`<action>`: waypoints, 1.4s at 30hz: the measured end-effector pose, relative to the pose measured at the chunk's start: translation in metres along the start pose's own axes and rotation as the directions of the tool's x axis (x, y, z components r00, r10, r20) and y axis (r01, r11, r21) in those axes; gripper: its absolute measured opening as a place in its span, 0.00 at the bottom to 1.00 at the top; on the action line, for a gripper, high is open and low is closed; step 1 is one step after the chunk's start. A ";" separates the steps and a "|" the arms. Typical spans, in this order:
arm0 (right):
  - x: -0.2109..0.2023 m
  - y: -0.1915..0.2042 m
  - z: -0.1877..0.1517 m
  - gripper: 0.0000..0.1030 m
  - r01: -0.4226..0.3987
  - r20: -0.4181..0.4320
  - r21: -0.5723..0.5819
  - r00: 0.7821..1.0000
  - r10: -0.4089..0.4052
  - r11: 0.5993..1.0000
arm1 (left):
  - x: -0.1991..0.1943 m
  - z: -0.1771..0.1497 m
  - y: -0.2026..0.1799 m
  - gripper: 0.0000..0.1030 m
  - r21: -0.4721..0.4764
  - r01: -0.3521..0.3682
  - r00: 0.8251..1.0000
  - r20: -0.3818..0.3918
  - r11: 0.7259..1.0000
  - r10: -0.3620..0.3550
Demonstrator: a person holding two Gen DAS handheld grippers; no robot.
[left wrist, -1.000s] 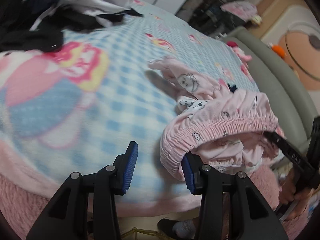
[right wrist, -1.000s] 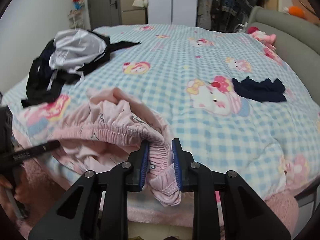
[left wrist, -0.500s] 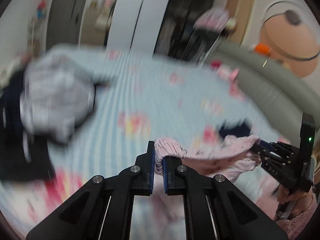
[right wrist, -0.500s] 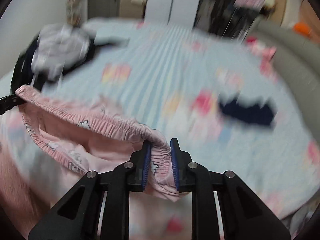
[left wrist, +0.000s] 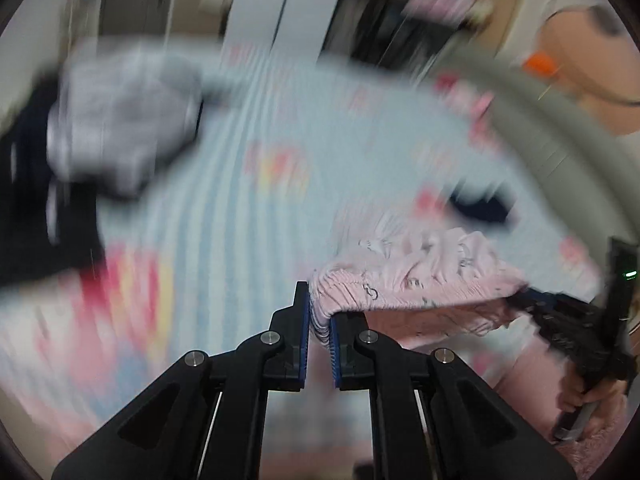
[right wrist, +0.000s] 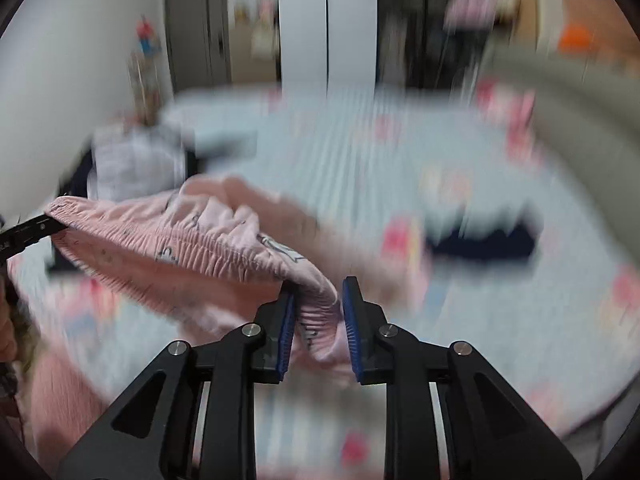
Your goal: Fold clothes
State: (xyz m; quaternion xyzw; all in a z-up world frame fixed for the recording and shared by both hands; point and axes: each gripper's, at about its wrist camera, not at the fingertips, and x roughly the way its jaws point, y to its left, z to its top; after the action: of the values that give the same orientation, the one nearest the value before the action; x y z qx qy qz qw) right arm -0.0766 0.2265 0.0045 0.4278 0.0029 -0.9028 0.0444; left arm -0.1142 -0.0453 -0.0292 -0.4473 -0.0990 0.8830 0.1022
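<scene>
**Waistband raised and stretched between both grippers**

Since one second ago, the left gripper (left wrist: 319,330), then spread and empty beside the garment, has closed on the waistband, and the pink pyjama trousers (left wrist: 424,280) have been lifted off the bed.

Left gripper: the blue pads are nearly together, pinching one end of the gathered elastic waistband. Right gripper (right wrist: 318,326): the pads stand slightly further apart, clamping a thicker bunch of the same waistband at its other end. The waistband (right wrist: 192,240) runs taut between the two grippers, and the rest of the trousers hangs slack below it, above the near edge of the bed.

Surroundings: the bed carries a blue-and-white checked blanket (right wrist: 352,160) with pink cartoon prints. A dark navy garment (right wrist: 484,240) lies on the blanket beyond the right gripper. A pile of grey and black clothes (left wrist: 100,120) lies at the far left. A grey padded bed surround (right wrist: 592,108) curves along the right side. Both views are heavily motion-blurred.

Materials: the trousers are soft pink knit with small printed animal figures; the waistband is ribbed and shirred. The gripper fingers are black and rigid, with ridged blue pads (right wrist: 285,332).
</scene>
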 end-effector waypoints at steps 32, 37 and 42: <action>0.026 0.011 -0.078 0.46 -0.188 -0.122 0.085 0.973 0.197 0.979 | 0.039 -0.030 -0.056 0.16 0.132 -0.030 0.998 0.051 0.991 0.024; 0.038 0.038 -0.089 0.47 -0.216 -0.192 0.008 0.958 0.214 0.976 | -0.009 -0.020 -0.030 0.14 0.006 -0.102 0.975 0.198 0.995 0.098; 0.043 0.049 -0.088 0.49 -0.204 -0.194 -0.022 0.961 0.196 0.979 | -0.028 -0.030 0.012 0.14 -0.140 -0.153 0.955 0.233 0.978 0.183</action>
State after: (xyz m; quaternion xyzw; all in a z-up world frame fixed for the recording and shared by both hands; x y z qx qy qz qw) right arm -0.0315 0.1786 -0.0829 0.5094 -0.0172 -0.8483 0.1435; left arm -0.0744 -0.0623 -0.0283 -0.3470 -0.1255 0.9293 -0.0135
